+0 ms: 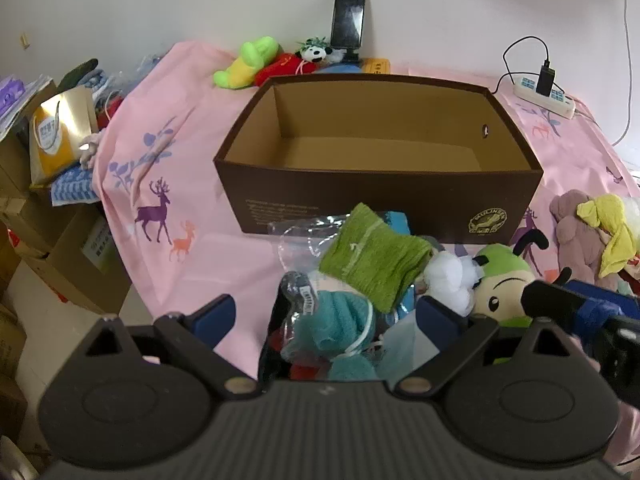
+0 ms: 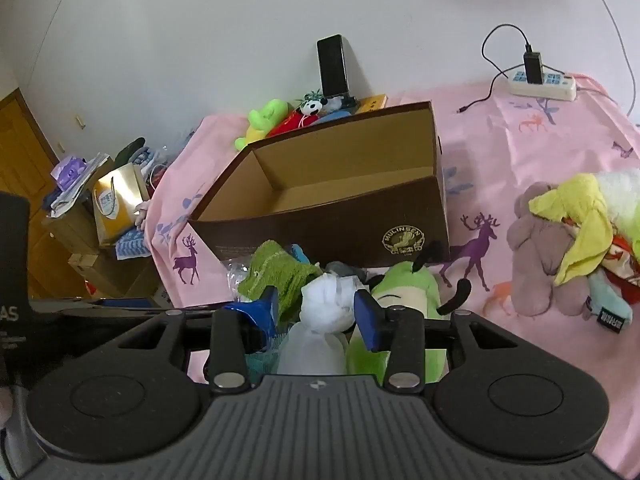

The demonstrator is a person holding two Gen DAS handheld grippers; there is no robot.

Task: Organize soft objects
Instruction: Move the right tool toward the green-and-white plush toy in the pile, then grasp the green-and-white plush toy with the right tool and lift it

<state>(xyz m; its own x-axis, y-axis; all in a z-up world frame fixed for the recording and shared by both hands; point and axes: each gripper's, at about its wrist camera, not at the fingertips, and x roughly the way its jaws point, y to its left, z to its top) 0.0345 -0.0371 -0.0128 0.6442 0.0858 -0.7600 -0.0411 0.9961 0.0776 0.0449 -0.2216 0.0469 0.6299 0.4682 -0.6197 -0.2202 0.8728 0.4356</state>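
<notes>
Nearest the right camera, the right tool (image 2: 316, 312) sits with its blue fingers on either side of a white fluffy toy (image 2: 326, 308); the fingers look close to its flanks, but I cannot tell whether they are pressing it or only bracketing it. The left tool (image 1: 324, 314) is spread wide and grasps nothing, hovering over a teal cloth (image 1: 340, 326) and a green towel (image 1: 374, 262) in the near pile.

The pile lies on the pink sheet (image 1: 192, 200) just in front of a brown cardboard box (image 1: 380, 196), which stands empty. To the right of the white toy lies a green plush (image 2: 404, 284), touching it. Further right, well apart, is a second heap with a mauve plush (image 2: 536, 240) and a yellow cloth (image 2: 576, 228). At the far edge, beyond the box, a phone (image 1: 348, 18) leans on the wall behind a small panda toy (image 1: 316, 53).

The main risks, as I judge them:
- The white toy is soft, so a shallow pinch may catch only fluff and let it slip out on the lift.
- Neighbours tangled in the pile, such as the towel or a clear plastic bag (image 1: 300, 236), may be dragged along.
- The box's near wall rises right behind the pile, so a low carry could strike its rim.
- The two tools work close together and may collide.
</notes>
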